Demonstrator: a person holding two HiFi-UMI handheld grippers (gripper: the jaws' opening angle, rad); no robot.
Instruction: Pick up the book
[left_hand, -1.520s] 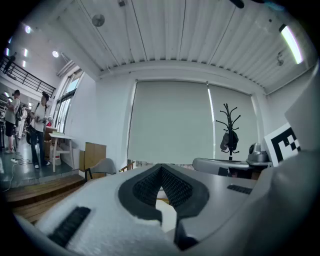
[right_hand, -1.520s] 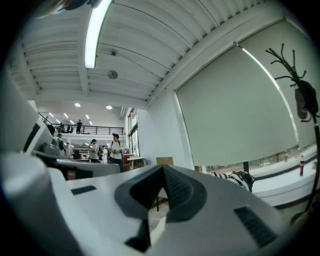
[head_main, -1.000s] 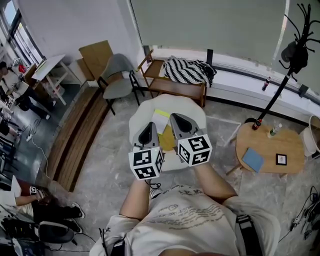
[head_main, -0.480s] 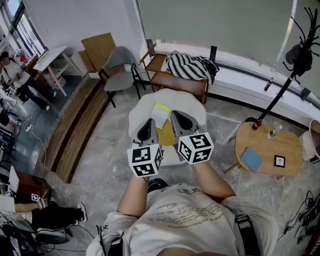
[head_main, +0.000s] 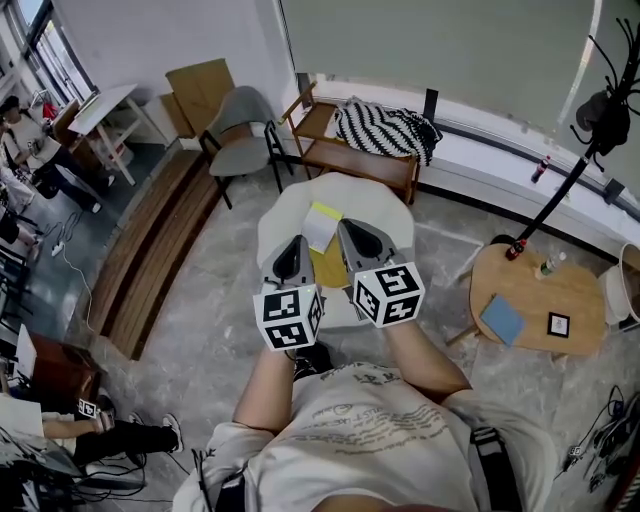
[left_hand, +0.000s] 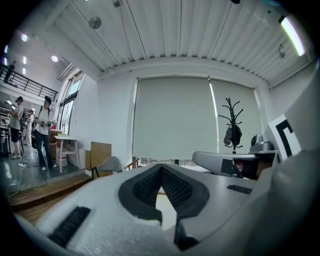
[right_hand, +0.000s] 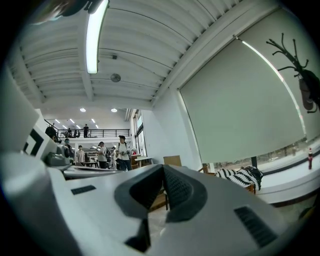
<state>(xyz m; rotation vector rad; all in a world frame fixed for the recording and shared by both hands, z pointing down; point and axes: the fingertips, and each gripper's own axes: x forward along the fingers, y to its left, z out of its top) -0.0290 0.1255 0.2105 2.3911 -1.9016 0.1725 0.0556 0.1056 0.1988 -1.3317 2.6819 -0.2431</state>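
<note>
The left gripper and the right gripper are held side by side, pointing forward and roughly level. Each has its jaws closed together and is empty.

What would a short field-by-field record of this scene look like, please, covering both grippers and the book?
Left gripper: jaws together, nothing between them, held over the table
Right gripper: jaws together, empty, beside the left one
Table: round white table beneath both grippers
Book: flat yellow book lying on the table, seen between the grippers
On the book: pale sheet-like item overlapping its far end
Task state: book not yet gripped
</note>
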